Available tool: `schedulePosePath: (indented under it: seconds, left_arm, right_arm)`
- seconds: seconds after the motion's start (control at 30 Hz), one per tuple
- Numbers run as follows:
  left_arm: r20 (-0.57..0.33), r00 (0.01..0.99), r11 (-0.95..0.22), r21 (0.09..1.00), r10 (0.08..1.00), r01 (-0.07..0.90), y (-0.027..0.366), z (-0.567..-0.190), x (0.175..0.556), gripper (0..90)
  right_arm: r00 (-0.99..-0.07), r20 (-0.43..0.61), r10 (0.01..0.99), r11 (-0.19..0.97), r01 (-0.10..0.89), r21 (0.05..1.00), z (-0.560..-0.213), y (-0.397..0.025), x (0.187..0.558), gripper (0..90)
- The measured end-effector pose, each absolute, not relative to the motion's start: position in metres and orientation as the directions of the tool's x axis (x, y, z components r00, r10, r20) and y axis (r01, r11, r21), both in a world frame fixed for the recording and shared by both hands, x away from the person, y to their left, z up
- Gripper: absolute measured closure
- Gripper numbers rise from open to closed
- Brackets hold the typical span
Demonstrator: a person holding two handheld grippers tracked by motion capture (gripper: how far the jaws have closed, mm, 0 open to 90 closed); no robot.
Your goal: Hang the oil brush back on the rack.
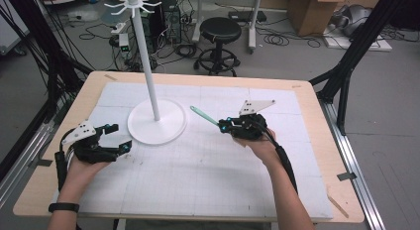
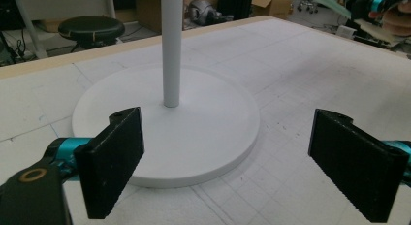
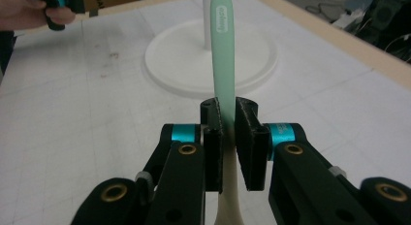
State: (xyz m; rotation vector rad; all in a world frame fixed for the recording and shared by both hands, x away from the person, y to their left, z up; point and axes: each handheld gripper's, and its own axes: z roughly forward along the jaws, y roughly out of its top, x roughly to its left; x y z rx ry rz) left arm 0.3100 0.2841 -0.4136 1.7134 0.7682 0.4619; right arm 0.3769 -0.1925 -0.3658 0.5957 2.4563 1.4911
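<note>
Your right gripper (image 1: 227, 125) clamps the green utensil (image 1: 204, 116), its long axis aimed at the white stand (image 1: 156, 122); your left gripper (image 1: 115, 136) gapes empty beside its base.

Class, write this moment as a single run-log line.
right gripper: shut on mint utensil handle | left gripper: open, facing white stand base | utensil: aimed toward stand, not hung

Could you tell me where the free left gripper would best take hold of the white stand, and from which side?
Probably the upright pole, low above the round base, approached level from the left gripper's own side: it is slim and vertical between the open jaws; the base looks too wide and flat.
</note>
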Motion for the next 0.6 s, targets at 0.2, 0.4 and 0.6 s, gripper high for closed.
schedulePosePath:
  seconds: [0.2, 0.4, 0.6]
  left_arm:
    - [-0.089, 0.707, -0.132, 0.959, 0.701, 0.252, 0.284, -0.413, 0.31, 13.3]
    - [-0.083, 0.711, -0.13, 0.962, 0.699, 0.241, 0.284, -0.412, 0.309, 13.8]
    - [-0.09, 0.708, -0.12, 0.963, 0.7, 0.241, 0.285, -0.412, 0.308, 13.8]
  right_arm:
    - [-0.895, -0.002, 0.446, 0.364, 0.179, 0.914, -0.334, -0.189, 0.375, 82.4]
    - [-0.888, -0.04, 0.457, 0.333, 0.129, 0.934, -0.3, -0.179, 0.373, 82.4]
    - [-0.884, -0.068, 0.462, 0.296, 0.082, 0.952, -0.269, -0.172, 0.373, 82.4]
